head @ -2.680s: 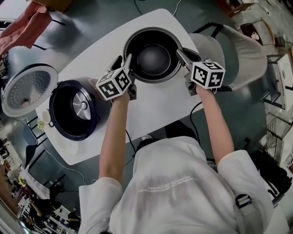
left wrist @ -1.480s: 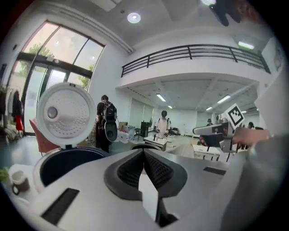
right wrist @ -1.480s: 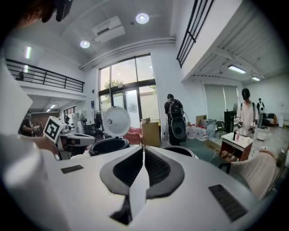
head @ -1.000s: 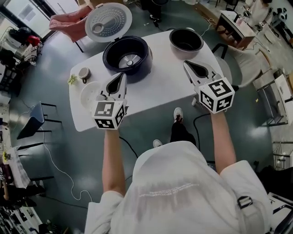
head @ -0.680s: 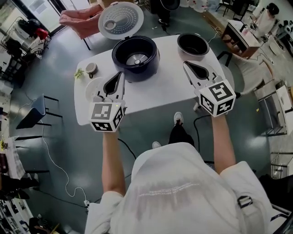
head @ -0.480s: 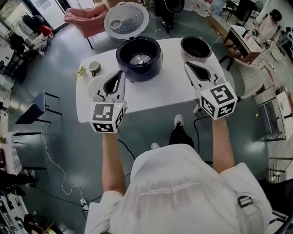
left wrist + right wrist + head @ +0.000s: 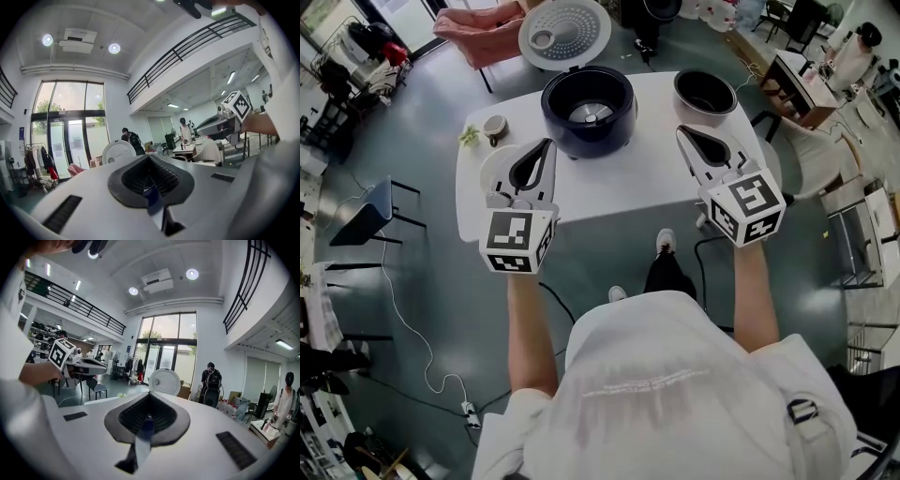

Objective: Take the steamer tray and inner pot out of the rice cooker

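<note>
The dark blue rice cooker (image 7: 587, 111) stands at the back of the white table (image 7: 628, 183), its white lid (image 7: 565, 33) swung open and its cavity without a pot. The dark inner pot (image 7: 705, 94) sits on the table's far right corner. A white round steamer tray (image 7: 492, 167) lies at the left, partly hidden behind my left gripper (image 7: 546, 146). That gripper is shut and holds nothing, raised over the table's near left. My right gripper (image 7: 684, 132) is likewise shut and bare, short of the pot. In each gripper view the jaws (image 7: 149, 157) (image 7: 150, 397) meet, pointing level across the room.
A small cup (image 7: 495, 127) and a green sprig (image 7: 469, 138) rest at the table's left far corner. A grey chair (image 7: 370, 220) stands left of the table, another chair (image 7: 797, 141) right. A cable (image 7: 412, 347) trails on the floor.
Both grippers, earlier gripping the inner pot's rim, have let it go on the table and drawn back and up toward me. The table now appears lower and farther off.
</note>
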